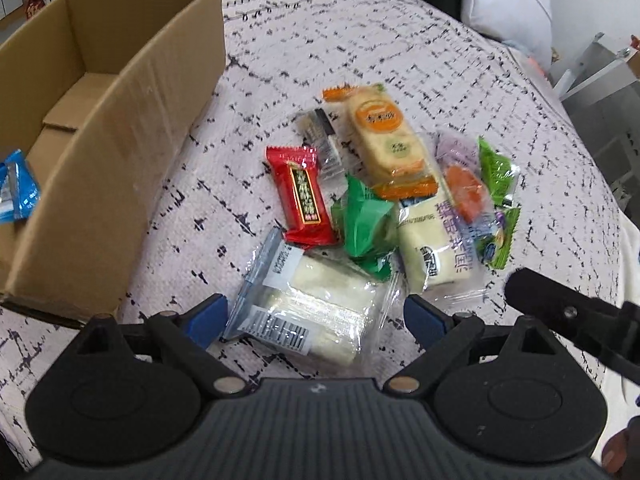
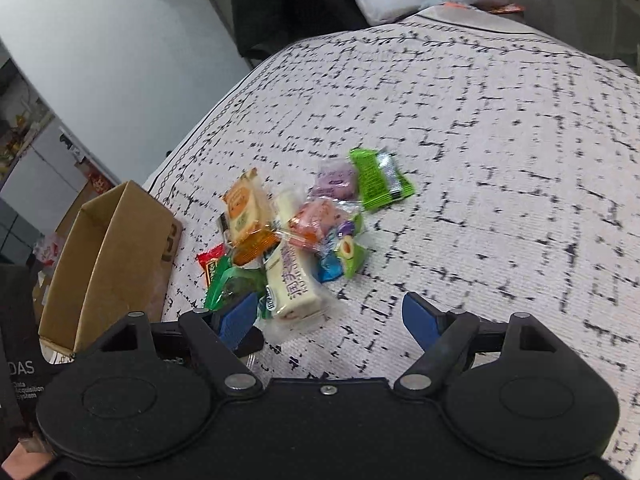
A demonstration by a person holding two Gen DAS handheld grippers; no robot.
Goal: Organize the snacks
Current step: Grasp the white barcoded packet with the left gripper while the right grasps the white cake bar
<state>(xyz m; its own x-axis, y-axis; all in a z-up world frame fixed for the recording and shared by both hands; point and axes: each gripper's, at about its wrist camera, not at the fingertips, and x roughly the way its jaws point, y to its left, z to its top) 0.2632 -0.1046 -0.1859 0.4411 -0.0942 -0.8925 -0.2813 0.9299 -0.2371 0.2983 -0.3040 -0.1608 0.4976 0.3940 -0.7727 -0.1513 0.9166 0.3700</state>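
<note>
Left gripper (image 1: pixel 314 320) straddles the clear cake pack (image 1: pixel 304 312), jaws wide and not yet closed on it.

The slick, crinkly film could slide out of the blue pads (image 1: pixel 208 320), or a pinch could squash the soft white cake. Right gripper (image 2: pixel 330 320) hangs open and empty above the woven checked cloth (image 2: pixel 500 160). Beyond lies the heap: red bar (image 1: pixel 306 196), green pouch (image 1: pixel 366 224), orange cracker pack (image 1: pixel 384 136), all glossy and overlapping, so a drag may scatter them. Farther left the stiff cardboard box (image 1: pixel 120 128) holds one blue packet (image 1: pixel 16 188).
</note>
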